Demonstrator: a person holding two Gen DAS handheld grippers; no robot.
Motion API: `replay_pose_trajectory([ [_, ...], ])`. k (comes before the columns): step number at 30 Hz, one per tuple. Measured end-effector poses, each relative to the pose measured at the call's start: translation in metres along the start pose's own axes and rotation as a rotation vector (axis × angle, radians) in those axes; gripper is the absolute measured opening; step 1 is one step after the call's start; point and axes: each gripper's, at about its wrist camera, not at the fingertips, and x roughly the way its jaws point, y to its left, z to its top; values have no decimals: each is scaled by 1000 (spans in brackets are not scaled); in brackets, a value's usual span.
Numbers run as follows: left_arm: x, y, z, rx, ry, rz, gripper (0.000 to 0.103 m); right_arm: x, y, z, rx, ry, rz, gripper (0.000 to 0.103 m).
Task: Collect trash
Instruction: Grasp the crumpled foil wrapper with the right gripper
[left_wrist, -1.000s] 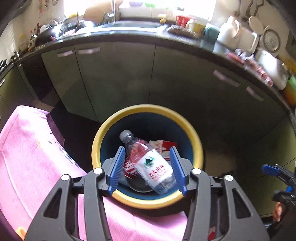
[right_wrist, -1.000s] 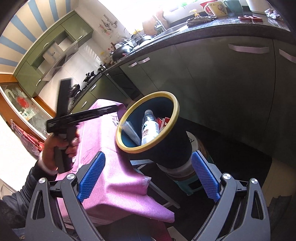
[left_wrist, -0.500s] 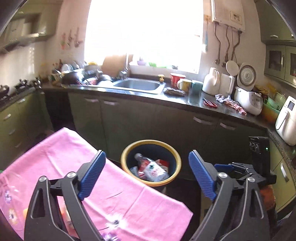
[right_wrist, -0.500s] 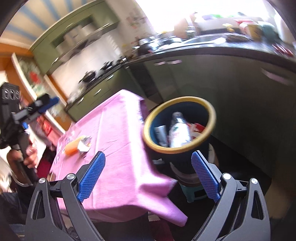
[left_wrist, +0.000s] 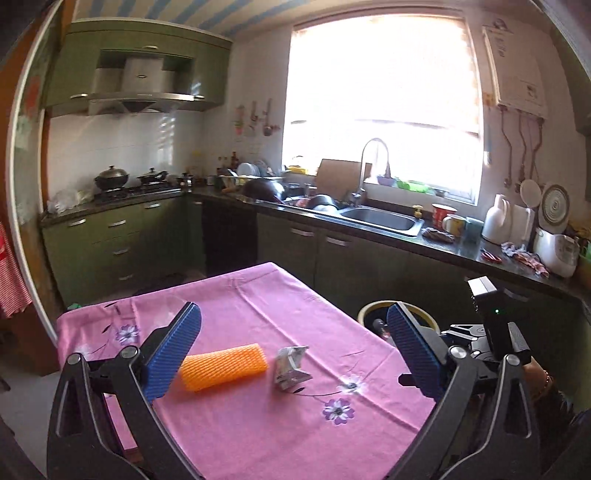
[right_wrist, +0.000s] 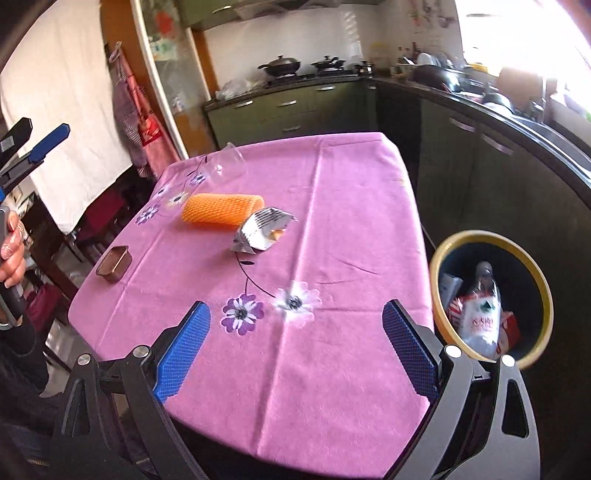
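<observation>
Partly done: clear plastic bottle (right_wrist: 480, 314) and wrappers already in yellow-rimmed dark bin (right_wrist: 543, 295), right of pink-clothed table (left_wrist: 258, 295). Left to collect: orange foam net sleeve (left_wrist: 223, 366), crumpled silver carton (left_wrist: 291, 367), clear cup (right_wrist: 225, 166), small brown tray (right_wrist: 113, 263). Left gripper (left_wrist: 291, 347) just opened wide, empty, sleeve and carton ahead between fingers. Right gripper (right_wrist: 295, 343) spread, empty, near table edge.

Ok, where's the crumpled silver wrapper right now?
On the pink tablecloth, mid-table in both views, the silver wrapper lies just beside the orange foam sleeve.
</observation>
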Motion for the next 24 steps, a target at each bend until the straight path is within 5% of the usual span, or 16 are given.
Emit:
replay_pose_trajectory([
  [11, -39, 85, -46, -168, 62, 237, 96, 109, 47, 62, -251, 114, 92, 94],
  [18, -47, 98, -66, -215, 99, 266, 96, 159, 68, 84, -501, 194, 145, 95],
  [24, -46, 99, -72, -228, 111, 267, 96, 182, 60, 94, -540, 290, 204, 95],
])
